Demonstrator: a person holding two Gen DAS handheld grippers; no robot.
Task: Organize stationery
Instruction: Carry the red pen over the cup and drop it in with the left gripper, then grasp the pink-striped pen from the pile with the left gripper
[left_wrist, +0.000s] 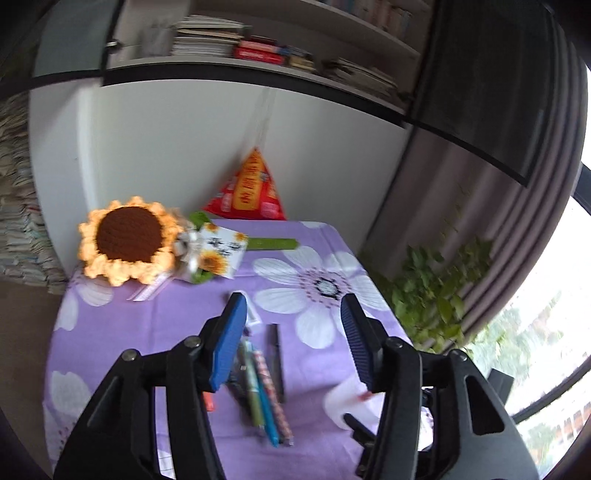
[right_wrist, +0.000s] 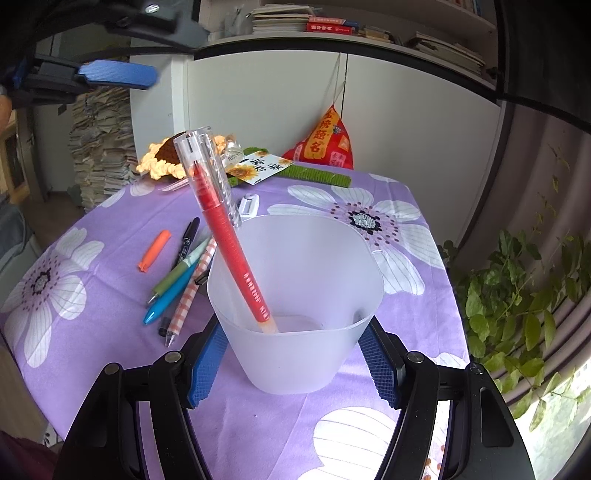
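My right gripper (right_wrist: 293, 328) is shut on a frosted plastic cup (right_wrist: 295, 362) that stands on the purple flowered tablecloth (right_wrist: 369, 424). A red pen with a clear cap (right_wrist: 225, 236) leans inside the cup against its left rim. To the left of the cup, several pens (right_wrist: 184, 284) lie side by side, among them a green one, a blue one and a checked one, with a black marker (right_wrist: 186, 236) and an orange cap (right_wrist: 155, 251). My left gripper (left_wrist: 291, 299) hovers open and empty above those pens (left_wrist: 266, 387). One of its blue pads (right_wrist: 114, 75) shows high at the left.
A crocheted sunflower (left_wrist: 125, 240) with a card and green stem lies at the table's back, beside a red pouch (left_wrist: 251, 192) against the white cabinet. A small white item (right_wrist: 248, 205) sits behind the cup. A leafy plant (right_wrist: 517, 295) stands past the table's right edge.
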